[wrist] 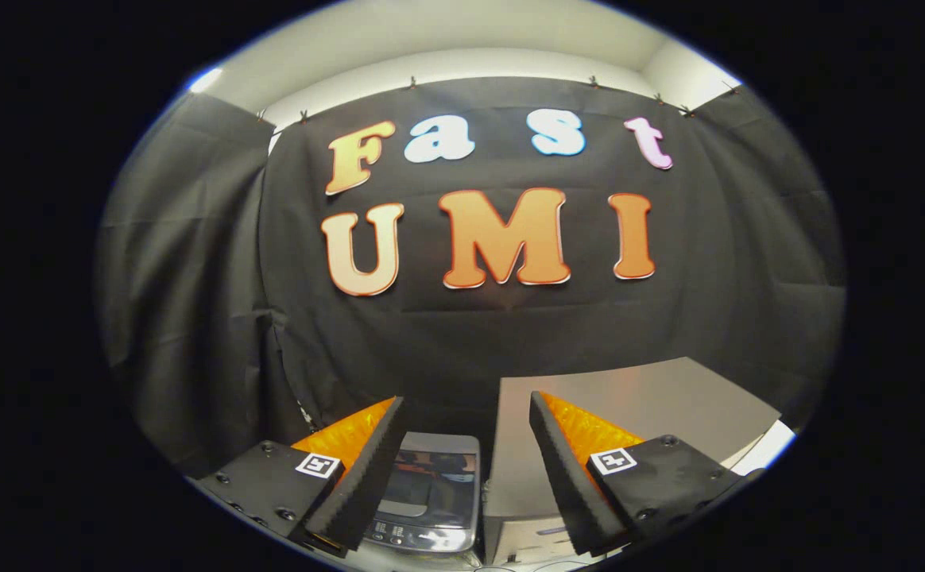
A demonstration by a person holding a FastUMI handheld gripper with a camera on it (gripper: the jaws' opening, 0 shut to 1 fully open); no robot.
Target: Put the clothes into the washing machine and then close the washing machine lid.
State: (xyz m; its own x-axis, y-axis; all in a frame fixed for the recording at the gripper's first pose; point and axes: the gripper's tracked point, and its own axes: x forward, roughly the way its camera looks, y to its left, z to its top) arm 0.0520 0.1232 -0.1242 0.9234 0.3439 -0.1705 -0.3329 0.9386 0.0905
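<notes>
Low in the frame, between the two fingers, sits the washing machine [431,492]: a small grey appliance with rounded corners, a glossy dark lid panel that catches reflections, and a strip of controls along its near edge. From this angle I cannot tell whether the lid is up or down. The gripper [466,445] is spread wide with nothing between its fingers; each finger [367,477] is faced with ribbed black foam over an orange body, backed by a black bolted block carrying a square marker. At lower right, beside the machine, stands a pale grey box [645,397] with a flat matte top. Black cloth [192,278], creased and hanging loose, covers the middle and upper frame. No clothes can be made out. By judgement they will be light, limp and prone to trail, best pinched at a bunched fold. The lid looks smooth, rigid plastic, best pushed at its front edge.
</notes>
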